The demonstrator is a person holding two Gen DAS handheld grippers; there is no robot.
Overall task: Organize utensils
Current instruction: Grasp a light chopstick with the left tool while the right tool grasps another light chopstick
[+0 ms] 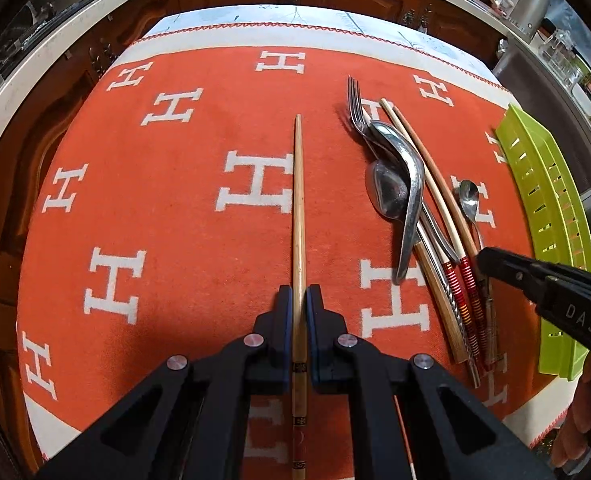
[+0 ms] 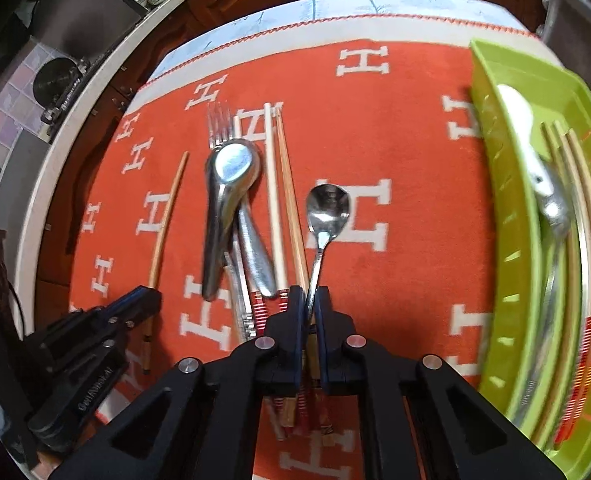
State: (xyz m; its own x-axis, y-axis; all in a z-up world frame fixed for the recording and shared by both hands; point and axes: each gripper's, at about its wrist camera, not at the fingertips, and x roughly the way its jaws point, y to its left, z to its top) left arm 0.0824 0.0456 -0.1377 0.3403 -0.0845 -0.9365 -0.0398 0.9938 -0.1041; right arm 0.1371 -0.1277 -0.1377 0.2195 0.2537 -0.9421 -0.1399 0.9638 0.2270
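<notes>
Chopstick [image 1: 298, 216] sits clenched in my left tongs [image 1: 298, 300], left of the utensil pile [image 1: 407, 208]; it is light and stiff. My right tongs [image 2: 310, 304] pinch the small spoon [image 2: 327, 208] by its slippery handle, between pile and green tray [image 2: 507, 240].

White capital "H" letters repeat across the orange cloth [image 1: 199, 216] on the surface; "DAS" stands in pale letters on the black body of the right claw [image 1: 480, 259], at the right in the left wrist view; no other text is legible.
</notes>
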